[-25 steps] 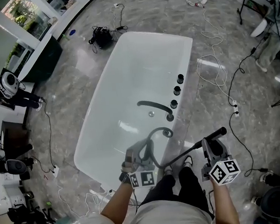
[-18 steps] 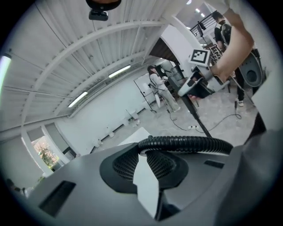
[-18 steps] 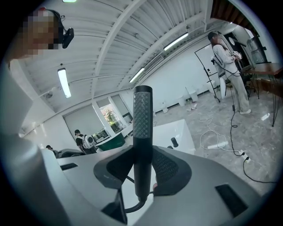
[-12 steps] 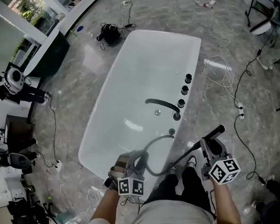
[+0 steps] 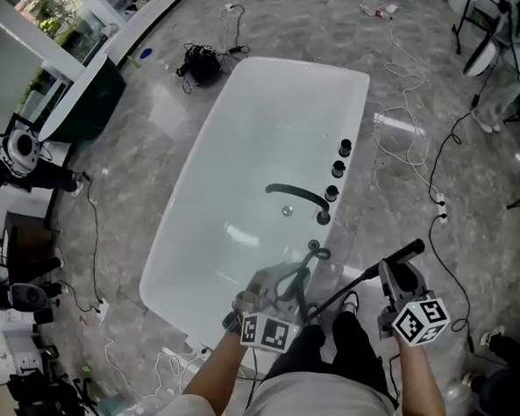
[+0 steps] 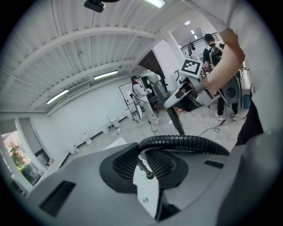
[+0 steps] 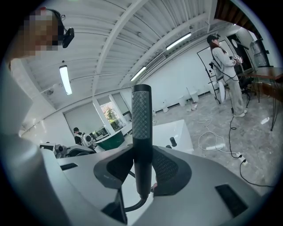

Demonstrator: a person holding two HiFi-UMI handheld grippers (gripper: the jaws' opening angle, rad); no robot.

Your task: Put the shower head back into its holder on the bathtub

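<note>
The white bathtub [image 5: 199,224] has a black spout [image 5: 294,194] and three black knobs [image 5: 338,167] on its right rim. A small black fitting [image 5: 314,245] sits on the rim's near end. My right gripper [image 5: 385,268] is shut on the black stick-shaped shower head [image 5: 403,253], which stands upright between the pads [image 7: 142,132]. My left gripper [image 5: 287,287] is shut on the ribbed black hose [image 6: 185,143], which loops over the tub's near rim [image 5: 303,270]. The right gripper [image 6: 190,90] shows in the left gripper view.
Cables [image 5: 404,123] trail over the grey marble floor to the right of the tub. A black bag [image 5: 203,64] lies beyond the tub's far end. People stand at the room's edges [image 7: 225,75]. My legs [image 5: 339,347] stand at the tub's near corner.
My left gripper has moved right and toward the tub's near rim, carrying the hose loop with it. The right gripper has kept still with the shower head.
</note>
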